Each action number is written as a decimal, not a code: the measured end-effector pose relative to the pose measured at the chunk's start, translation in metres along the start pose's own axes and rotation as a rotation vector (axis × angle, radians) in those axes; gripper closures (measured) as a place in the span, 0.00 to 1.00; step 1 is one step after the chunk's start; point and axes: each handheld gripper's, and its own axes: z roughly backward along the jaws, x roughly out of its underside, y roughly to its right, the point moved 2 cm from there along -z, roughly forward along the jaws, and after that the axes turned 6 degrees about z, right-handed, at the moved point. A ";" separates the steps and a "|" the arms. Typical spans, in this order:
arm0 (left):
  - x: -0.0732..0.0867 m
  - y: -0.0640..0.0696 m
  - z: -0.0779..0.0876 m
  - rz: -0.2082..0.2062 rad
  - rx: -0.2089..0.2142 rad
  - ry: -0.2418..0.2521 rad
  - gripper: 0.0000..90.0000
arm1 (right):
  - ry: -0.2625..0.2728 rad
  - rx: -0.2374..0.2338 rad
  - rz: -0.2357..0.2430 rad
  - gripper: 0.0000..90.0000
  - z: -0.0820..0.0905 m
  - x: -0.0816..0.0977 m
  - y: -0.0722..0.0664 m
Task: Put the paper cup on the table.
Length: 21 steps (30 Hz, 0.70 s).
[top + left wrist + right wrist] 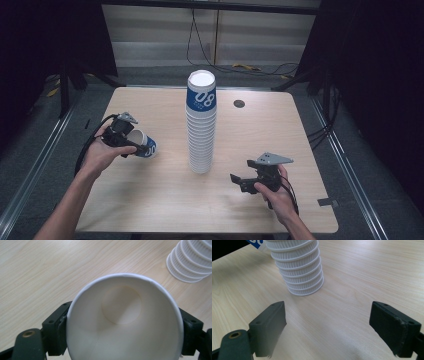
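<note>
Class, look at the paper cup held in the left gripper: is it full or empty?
Empty. The left gripper view looks straight into the paper cup and shows its bare white bottom, with the left gripper shut on its sides.

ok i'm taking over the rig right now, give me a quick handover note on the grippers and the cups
Left gripper: shut on a single paper cup, jaws clamped on its sides near the rim, cup tipped sideways at the table's left side, mouth towards the gripper's camera.
Right gripper: open, nothing between its jaws, low over the table to the right of the stack.
Cup stack: upside down and upright at mid-table, apart from both grippers.
Done: one cup is in hand.
Left, likely: bring that cup to the stack; the right gripper is free to steady it.
</note>
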 end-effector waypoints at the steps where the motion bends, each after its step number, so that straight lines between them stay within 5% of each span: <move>1: -0.001 -0.001 -0.002 -0.008 -0.008 -0.017 0.20 | 0.000 0.005 -0.001 0.15 0.000 0.000 0.000; 9: -0.005 -0.005 -0.017 -0.015 -0.043 -0.124 0.19 | 0.003 0.006 -0.002 0.15 0.000 0.000 0.001; 21: -0.020 0.003 -0.029 -0.018 -0.100 -0.222 0.18 | 0.001 0.006 0.006 0.15 -0.001 -0.001 0.000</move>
